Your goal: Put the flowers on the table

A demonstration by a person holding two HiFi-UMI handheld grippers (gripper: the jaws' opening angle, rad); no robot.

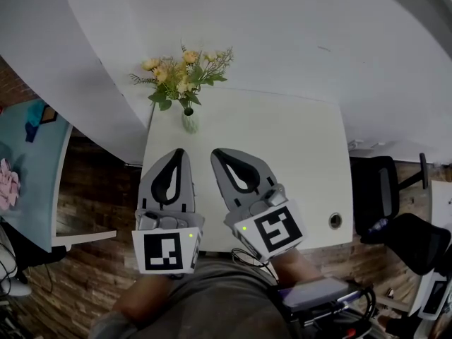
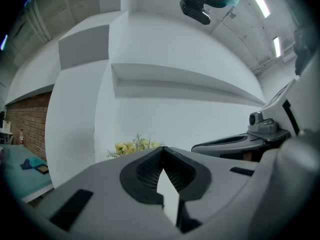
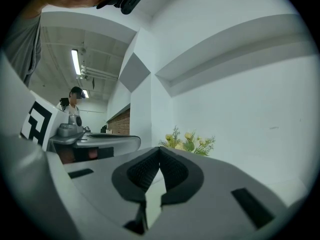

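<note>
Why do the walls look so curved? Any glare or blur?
Both gripper views: wide lenses bend the ledge into an arc and darken the corners; ceiling lights glare white in the left gripper view. Head view: dim, even light, flowers sharp.

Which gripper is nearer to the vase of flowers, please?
Left, but only slightly. The left gripper sits just short of the vase of flowers, a little to its left; the right gripper is short of it too, off to its right.
</note>
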